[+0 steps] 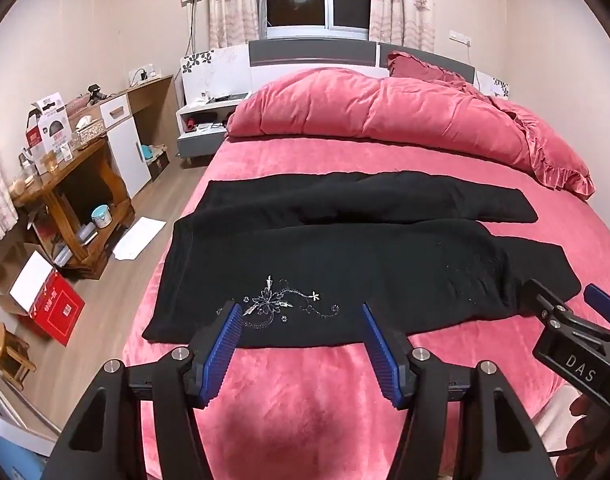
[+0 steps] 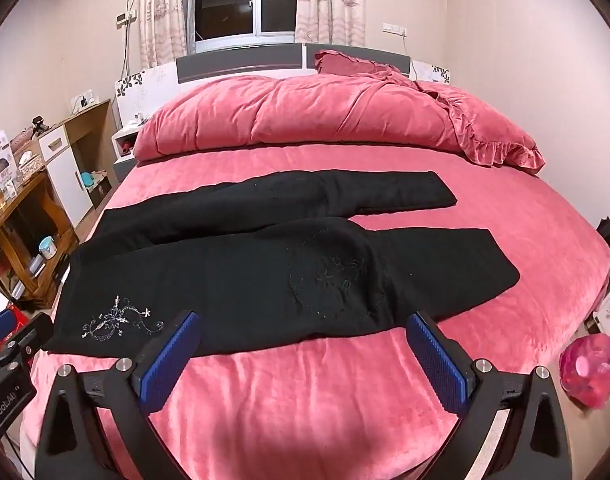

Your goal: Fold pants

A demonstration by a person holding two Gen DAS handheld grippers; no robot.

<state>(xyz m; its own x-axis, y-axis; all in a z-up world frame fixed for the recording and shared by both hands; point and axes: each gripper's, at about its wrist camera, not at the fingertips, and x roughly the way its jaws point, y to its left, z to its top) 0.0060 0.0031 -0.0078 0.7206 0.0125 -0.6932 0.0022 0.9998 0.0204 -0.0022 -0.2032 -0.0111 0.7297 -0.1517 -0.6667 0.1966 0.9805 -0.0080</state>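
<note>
Black pants (image 1: 345, 256) lie spread flat across the pink bed (image 1: 305, 400), waist at the left, both legs running to the right. A silver flower embroidery (image 1: 273, 304) marks the near left part. My left gripper (image 1: 301, 320) hovers open over the near edge of the pants by the embroidery, nothing between its blue pads. In the right wrist view the same pants (image 2: 265, 272) show with the embroidery (image 2: 121, 322) at the lower left. My right gripper (image 2: 301, 328) stands wide open above the pants' near edge, empty. It also appears in the left wrist view as the right gripper (image 1: 565, 304), near the closer leg's end.
A rolled pink duvet (image 1: 385, 116) and pillow (image 1: 421, 66) fill the head of the bed. Left of the bed stand a wooden table (image 1: 65, 196), a cabinet (image 1: 125, 140), a red box (image 1: 53, 304) and a stool (image 1: 5, 350). A pink bag (image 2: 589, 368) lies at the right.
</note>
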